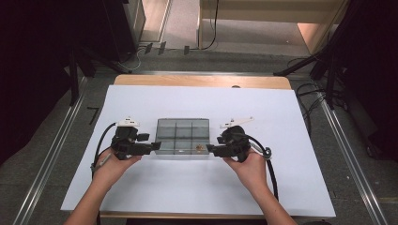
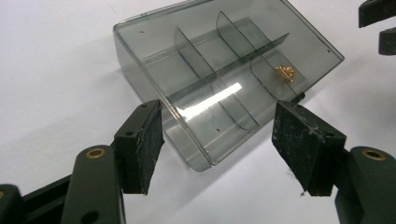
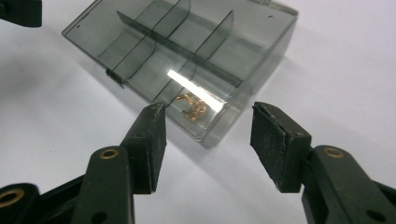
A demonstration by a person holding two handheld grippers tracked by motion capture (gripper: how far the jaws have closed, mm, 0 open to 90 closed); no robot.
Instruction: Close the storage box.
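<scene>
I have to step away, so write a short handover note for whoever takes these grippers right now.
Left gripper: open, at the near left corner of the smoky clear divided box, not gripping.
Right gripper: open, at the near right corner, not gripping.
Box sits shut on the white sheet; a small gold piece lies in its near right compartment.
Done: both grippers lined up.
Left: probably grasp the box.

White-covered table (image 1: pixel 141 187), smoky compartment box (image 1: pixel 182 127) on it

Left claw (image 2: pixel 217 144) wide open, jaws straddling the near corner of a smoky clear compartment box (image 2: pixel 154 51) on the white surface (image 2: pixel 51 84). Small gold piece (image 2: pixel 285 73) in one far compartment. Other claw (image 2: pixel 378 25) at top right.
</scene>
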